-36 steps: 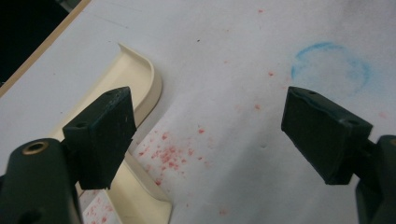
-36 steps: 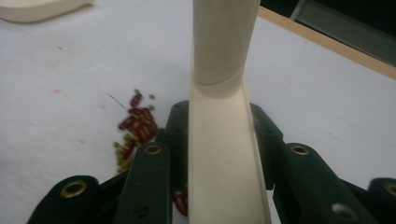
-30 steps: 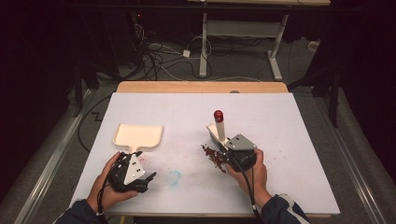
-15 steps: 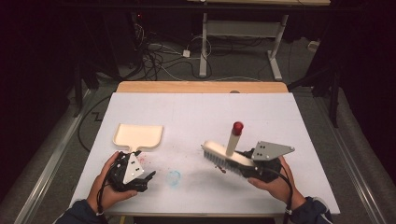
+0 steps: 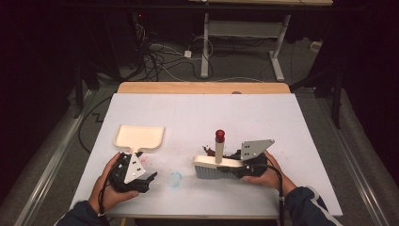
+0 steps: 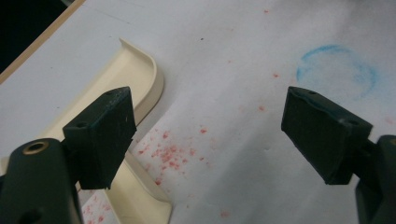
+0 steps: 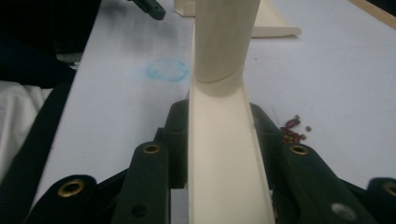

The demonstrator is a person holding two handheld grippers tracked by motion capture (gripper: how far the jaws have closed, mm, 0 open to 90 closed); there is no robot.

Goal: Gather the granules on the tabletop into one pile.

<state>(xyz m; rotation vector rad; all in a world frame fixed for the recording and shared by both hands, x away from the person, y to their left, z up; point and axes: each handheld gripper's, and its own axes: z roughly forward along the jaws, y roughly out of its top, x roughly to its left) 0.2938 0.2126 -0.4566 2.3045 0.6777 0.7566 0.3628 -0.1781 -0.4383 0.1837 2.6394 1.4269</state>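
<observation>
1. High view: the right gripper (image 5: 239, 165) was clamped on the end of a cream brush (image 5: 217, 165), whose block lay level just above the white table (image 5: 263, 117) with grey bristles facing the near edge and a red-capped handle (image 5: 219, 146) standing upright from it. The left gripper (image 5: 149, 180) rested in the person's left hand (image 5: 107, 186) near the front edge with its jaws spread wide and nothing between them. A cream dustpan (image 5: 139, 137) lay flat just beyond that gripper, its short handle pointing at it. A small pile of dark red bits (image 5: 208, 149) sat just behind the brush, and a faint blue ring (image 5: 174, 179) marked the table between the two grippers.

2. Left gripper view: the jaws stood far apart over bare table. The dustpan (image 6: 135, 79) lay beside the left jaw, with pink specks (image 6: 169, 154) scattered next to it and the blue ring (image 6: 337, 70) farther off.

3. Right gripper view: both jaws pressed on the sides of the brush (image 7: 224, 158). The dark red bits (image 7: 293, 128) lay on the table just to the right of it.
</observation>
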